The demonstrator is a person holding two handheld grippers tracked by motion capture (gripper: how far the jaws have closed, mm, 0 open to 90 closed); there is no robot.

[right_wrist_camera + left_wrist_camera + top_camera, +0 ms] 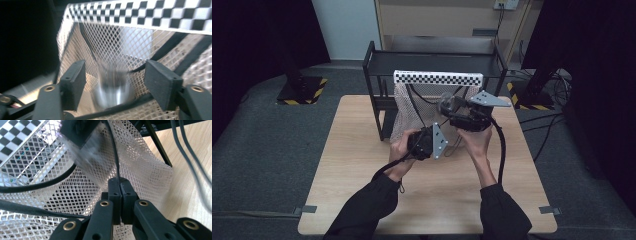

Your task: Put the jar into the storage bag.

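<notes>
The wooden counter carries a black rack at 12 o'clock. A white mesh bag with a checkered rim band hangs from the rack; no readable writing shows. The left tool, at 6 o'clock in its view, is pressed together on the bag's black drawstring. The right tool is spread apart around a blurred clear cup over the bag.

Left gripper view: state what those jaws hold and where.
The left gripper is shut on the white mesh bag, pinching its netting together with a thin black cord at the jaw tips.
</notes>
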